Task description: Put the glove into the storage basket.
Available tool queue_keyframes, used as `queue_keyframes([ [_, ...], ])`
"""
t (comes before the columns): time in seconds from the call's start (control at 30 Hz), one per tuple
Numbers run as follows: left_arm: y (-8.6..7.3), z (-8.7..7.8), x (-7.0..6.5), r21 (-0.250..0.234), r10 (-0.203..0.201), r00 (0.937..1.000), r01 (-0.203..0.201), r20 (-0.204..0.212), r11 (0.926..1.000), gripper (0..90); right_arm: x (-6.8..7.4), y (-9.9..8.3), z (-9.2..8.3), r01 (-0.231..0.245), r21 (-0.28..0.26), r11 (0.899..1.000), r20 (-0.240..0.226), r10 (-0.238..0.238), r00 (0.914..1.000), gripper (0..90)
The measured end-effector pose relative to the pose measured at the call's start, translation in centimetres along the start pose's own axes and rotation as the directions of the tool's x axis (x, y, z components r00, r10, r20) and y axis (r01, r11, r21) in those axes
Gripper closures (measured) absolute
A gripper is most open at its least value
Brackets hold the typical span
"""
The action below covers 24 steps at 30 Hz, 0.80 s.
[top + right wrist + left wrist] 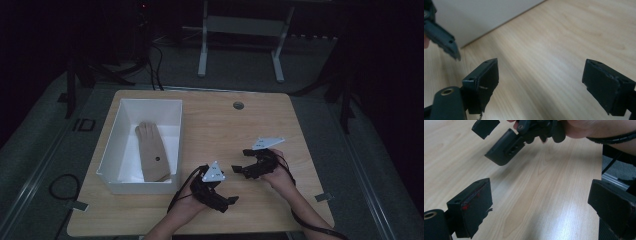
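Left hand-held gripper [231, 200]: jaws apart, empty.
Right hand-held gripper [238, 169]: jaws apart, empty (both above desk [225, 130]).
White box [111, 150]: holds tan glove [153, 152], apparently.

The white box [172, 145] stands as the one obstacle on the table's [225, 130] left half. Bare wood lies open to its right, at the far edge and along the near edge.

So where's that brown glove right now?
In the high view, the brown glove lies flat inside the white box on the left side of the table, its fingers pointing away from the person, left of both grippers.
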<state>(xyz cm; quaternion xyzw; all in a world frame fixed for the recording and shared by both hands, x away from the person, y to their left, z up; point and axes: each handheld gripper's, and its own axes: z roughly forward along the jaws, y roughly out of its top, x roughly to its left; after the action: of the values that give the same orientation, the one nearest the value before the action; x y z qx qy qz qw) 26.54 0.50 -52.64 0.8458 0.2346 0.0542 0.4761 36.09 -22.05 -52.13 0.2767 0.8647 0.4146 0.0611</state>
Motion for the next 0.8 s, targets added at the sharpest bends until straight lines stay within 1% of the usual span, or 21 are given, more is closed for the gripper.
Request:
queue_keyframes([
  [0.03,0.0,0.0,0.0,0.000,0.000,1.0000,0.000,0.000,1.0000,5.9,0.0,-0.3,0.0,0.010,0.000,1.000,0.002,-0.010,0.9999,13.4],
  [0.07,-0.4,0.4,0.0,0.007,-0.002,1.0000,0.002,0.006,1.0000,5.9,-0.1,-0.7,0.0,0.010,-0.004,1.000,0.004,-0.010,0.9999,13.4],
  [0.13,-0.8,0.8,0.0,0.018,0.003,0.9999,-0.003,0.011,0.9998,5.9,-0.2,-1.4,0.0,-0.003,-0.008,1.000,-0.008,0.003,1.0000,12.9],
  [0.17,-1.0,1.0,-0.1,0.023,0.011,0.9999,-0.012,0.012,0.9997,5.9,-0.2,-1.8,0.0,0.000,-0.009,1.000,-0.005,0.000,1.0000,12.8],
  [0.23,-1.3,1.3,-0.1,0.031,0.009,0.9997,-0.010,0.024,0.9995,5.9,-0.3,-2.3,0.0,-0.001,-0.001,1.000,-0.008,0.001,1.0000,12.7],
  [0.33,-1.7,1.6,-0.2,0.034,0.003,0.9995,-0.004,0.032,0.9994,5.9,-0.4,-3.1,-0.1,0.001,-0.005,1.000,0.006,-0.001,1.0000,13.7],
  [0.4,-2.0,1.8,-0.2,0.040,0.007,0.9997,-0.008,0.024,0.9992,5.9,-0.6,-3.6,-0.1,0.008,-0.005,1.000,0.026,-0.008,0.9996,13.7],
  [0.43,-2.1,1.9,-0.2,0.042,0.010,0.9997,-0.011,0.021,0.9991,5.9,-0.7,-3.9,-0.1,0.003,-0.007,1.000,0.026,-0.003,0.9996,13.7],
  [0.47,-2.1,1.9,-0.2,0.042,0.010,0.9997,-0.011,0.021,0.9991,5.9,-0.8,-4.1,-0.1,0.001,-0.002,1.000,0.021,-0.001,0.9998,13.7],
  [0.53,-2.4,2.0,-0.1,0.038,0.007,0.9997,-0.008,0.025,0.9992,5.9,-0.9,-4.4,-0.2,0.006,0.002,1.000,0.029,-0.006,0.9995,13.7],
  [0.6,-2.6,2.2,-0.1,0.042,0.004,0.9992,-0.005,0.039,0.9991,5.9,-1.0,-4.7,-0.3,-0.002,0.004,1.000,0.029,0.002,0.9996,13.7],
  [0.67,-2.7,2.3,-0.1,0.044,0.006,0.9991,-0.008,0.043,0.9990,5.9,-1.2,-5.0,-0.2,-0.016,0.005,1.000,0.025,0.016,0.9996,13.7],
  [0.7,-2.6,2.3,-0.1,0.044,0.008,0.9989,-0.010,0.046,0.9990,5.9,-1.3,-5.0,-0.2,-0.020,0.010,1.000,0.030,0.019,0.9994,13.7],
  [0.8,-2.6,2.2,-0.1,0.040,0.006,0.9984,-0.009,0.057,0.9992,5.9,-1.4,-5.0,-0.3,-0.024,0.005,1.000,0.034,0.024,0.9991,13.7],
])
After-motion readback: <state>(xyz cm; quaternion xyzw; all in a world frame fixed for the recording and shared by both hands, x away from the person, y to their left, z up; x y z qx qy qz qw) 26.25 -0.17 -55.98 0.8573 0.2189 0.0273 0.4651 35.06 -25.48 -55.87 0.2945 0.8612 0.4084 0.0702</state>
